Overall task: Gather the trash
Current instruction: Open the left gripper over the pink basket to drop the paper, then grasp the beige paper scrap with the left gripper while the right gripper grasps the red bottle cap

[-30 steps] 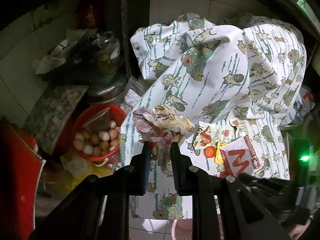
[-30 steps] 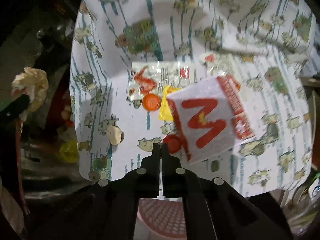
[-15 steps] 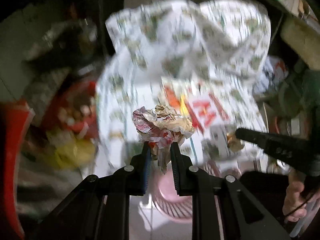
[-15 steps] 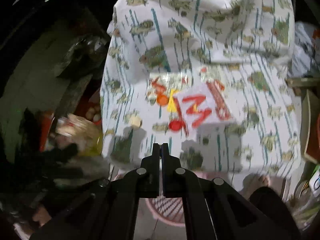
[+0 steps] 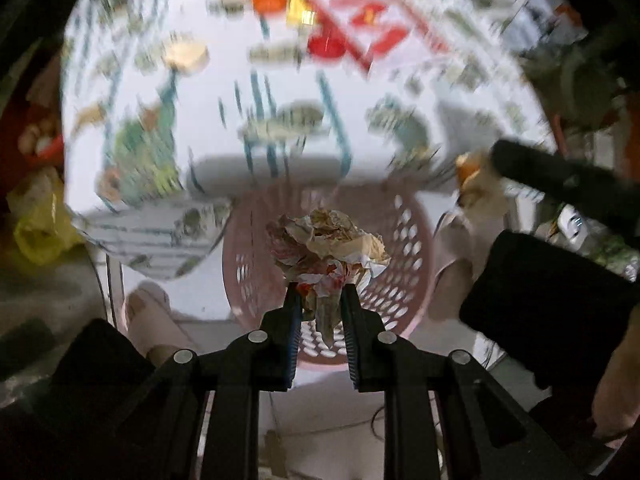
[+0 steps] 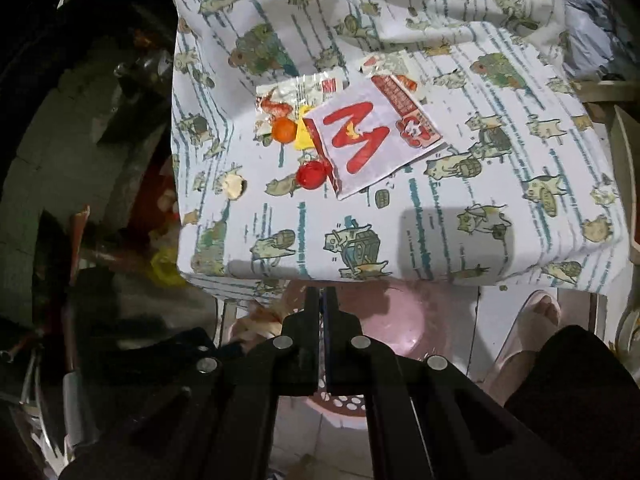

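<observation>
Your left gripper (image 5: 320,304) has its fingers clamped on a crumpled wad of beige and red-printed paper trash (image 5: 326,246), which hangs directly above the pink perforated plastic basket (image 5: 404,240) on the floor. Your right gripper (image 6: 322,300) sits just over the basket's rim (image 6: 400,320), fingers pressed together with nothing seen between them. Beyond the basket stands the table under a white cartoon-print cloth (image 6: 440,208); on it lie a white wrapper with a red M (image 6: 368,140), a red bottle cap (image 6: 312,174), an orange cap (image 6: 284,130) and a small crumpled beige scrap (image 6: 233,188).
</observation>
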Motion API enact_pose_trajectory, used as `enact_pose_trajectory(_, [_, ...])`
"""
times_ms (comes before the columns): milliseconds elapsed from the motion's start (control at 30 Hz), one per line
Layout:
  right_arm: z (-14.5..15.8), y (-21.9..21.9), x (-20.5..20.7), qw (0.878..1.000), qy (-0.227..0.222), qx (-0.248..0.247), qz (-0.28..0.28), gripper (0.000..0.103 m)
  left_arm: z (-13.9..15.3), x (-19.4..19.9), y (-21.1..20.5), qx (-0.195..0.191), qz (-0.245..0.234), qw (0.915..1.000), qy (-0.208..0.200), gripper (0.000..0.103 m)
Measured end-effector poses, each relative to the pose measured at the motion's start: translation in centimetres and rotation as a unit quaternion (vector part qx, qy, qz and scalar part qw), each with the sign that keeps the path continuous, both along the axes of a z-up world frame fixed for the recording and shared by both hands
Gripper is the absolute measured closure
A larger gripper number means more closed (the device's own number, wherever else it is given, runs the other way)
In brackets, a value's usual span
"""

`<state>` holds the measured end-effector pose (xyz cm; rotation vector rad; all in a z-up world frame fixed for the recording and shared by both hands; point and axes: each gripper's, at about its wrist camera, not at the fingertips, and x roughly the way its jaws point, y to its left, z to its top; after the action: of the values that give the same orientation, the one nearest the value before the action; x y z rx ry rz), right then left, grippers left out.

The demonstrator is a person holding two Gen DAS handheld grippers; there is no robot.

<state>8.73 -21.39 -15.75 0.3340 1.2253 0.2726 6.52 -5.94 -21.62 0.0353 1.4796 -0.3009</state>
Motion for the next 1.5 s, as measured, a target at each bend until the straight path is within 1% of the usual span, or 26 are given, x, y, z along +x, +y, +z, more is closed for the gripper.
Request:
enact_pose_trajectory(67, [-1.3,0.0,0.2,1.000,0.006,0.003,0.008,0.101,-1.4,0.3,-0.1,0.003,0.002,0.9999,0.009,0.084])
enact_pose_trajectory(133, [-2.4,0.1,0.3,1.000,0.013,0.006,0.016,0.101,-2.6,0.6,-0.2,-0.010,-0.005,0.9995,0.028,0.084])
enact_pose_trajectory(167, [-3.1,0.2,0.4,1.000,0.019,0.008,0.020,0.101,-3.3,0.7,-0.4,-0.008,-0.006,0.9993,0.035,0.084])
enact_pose_trajectory(267, [-4.6,0.4,0.6,0.999,0.037,0.005,0.023,0.101,-4.8,1.2,-1.3,0.015,-0.013,0.9992,0.034,0.083])
enact_pose_trajectory(300, [-4.8,0.3,0.6,0.999,0.040,0.005,0.024,0.101,-5.1,1.4,-1.5,0.025,-0.016,0.9990,0.034,0.073])
enact_pose_trajectory(333, [-5.1,0.1,0.6,0.999,0.041,0.001,0.023,0.101,-5.4,1.4,-1.7,0.032,-0.019,0.9986,0.038,0.056])
enact_pose_trajectory(367, [-5.2,0.0,0.6,0.999,0.042,0.000,0.020,0.101,-5.5,1.4,-1.8,0.039,-0.023,0.9983,0.038,0.048])
enact_pose_trajectory(400, [-5.5,-0.1,0.7,0.999,0.046,0.004,0.018,0.101,-5.2,1.3,-1.9,0.050,-0.029,0.9979,0.029,0.037])
enact_pose_trajectory(433, [-5.6,-0.2,0.8,0.999,0.048,0.005,0.019,0.101,-4.6,1.1,-2.2,0.070,-0.039,0.9967,0.015,0.033])
enact_pose_trajectory(467, [-5.6,-0.1,0.8,0.999,0.044,-0.001,0.023,0.101,-4.0,0.9,-2.5,0.084,-0.046,0.9954,0.006,0.032])
enact_pose_trajectory(500, [-5.6,-0.1,0.9,0.999,0.041,-0.008,0.027,0.101,-3.2,0.8,-2.5,0.088,-0.048,0.9950,-0.001,0.030])
enact_pose_trajectory(567, [-6.1,0.3,1.0,0.999,0.025,-0.028,0.038,0.101,-1.7,0.9,-2.3,0.079,-0.034,0.9962,-0.012,0.030])
enact_pose_trajectory(667, [-8.3,0.9,1.4,0.998,0.026,-0.044,0.041,0.101,-0.1,1.4,-1.2,0.073,-0.007,0.9969,-0.028,0.030])
enact_pose_trajectory(733, [-10.2,1.7,1.7,0.995,0.032,-0.074,0.050,0.101,0.2,1.9,-0.7,0.084,0.004,0.9959,-0.034,0.030])
enact_pose_trajectory(800, [-11.3,2.1,1.7,0.994,0.031,-0.093,0.056,0.101,0.2,2.2,-0.2,0.087,0.014,0.9955,-0.034,0.030])
enact_pose_trajectory(867, [-12.1,2.2,1.7,0.993,0.032,-0.097,0.052,0.101,0.1,2.5,0.3,0.083,0.016,0.9959,-0.030,0.030])
enact_pose_trajectory(933, [-12.3,2.1,1.9,0.994,0.037,-0.093,0.044,0.100,0.4,2.5,0.4,0.089,0.015,0.9953,-0.036,0.030])
enact_pose_trajectory(967, [-12.3,1.9,2.1,0.994,0.038,-0.094,0.044,0.100,0.7,2.3,0.3,0.092,0.015,0.9949,-0.039,0.030])
enact_pose_trajectory(1033, [-12.0,1.4,2.0,0.994,0.033,-0.095,0.035,0.093,1.4,2.6,0.5,0.087,0.017,0.9951,-0.043,0.030])
enact_pose_trajectory(1067, [-11.6,1.0,1.9,0.995,0.029,-0.093,0.022,0.087,1.6,2.8,0.7,0.085,0.021,0.9950,-0.048,0.030])
enact_pose_trajectory(1100, [-11.3,0.8,1.8,0.995,0.027,-0.091,0.016,0.083,2.0,2.8,1.1,0.085,0.025,0.9945,-0.055,0.030])
enact_pose_trajectory(1133, [-10.7,0.5,1.8,0.996,0.023,-0.084,0.006,0.082,2.5,2.9,1.2,0.086,0.029,0.9938,-0.064,0.030])
enact_pose_trajectory(1233, [-9.3,0.3,1.6,0.997,0.019,-0.077,0.004,0.080,5.0,2.9,1.5,0.087,0.038,0.9915,-0.089,0.030])
enact_pose_trajectory(1333, [-7.1,0.6,1.1,0.996,0.002,-0.087,0.012,0.080,8.0,2.4,2.0,0.068,0.043,0.9890,-0.124,0.030])
enact_pose_trajectory(1400, [-4.7,0.8,0.5,0.996,-0.016,-0.089,0.021,0.080,10.1,2.2,2.3,0.069,0.042,0.9848,-0.154,0.030])
enact_pose_trajectory(1500, [-1.2,0.8,0.4,0.995,-0.045,-0.087,0.035,0.079,12.4,3.0,2.8,0.066,0.045,0.9799,-0.183,0.030])
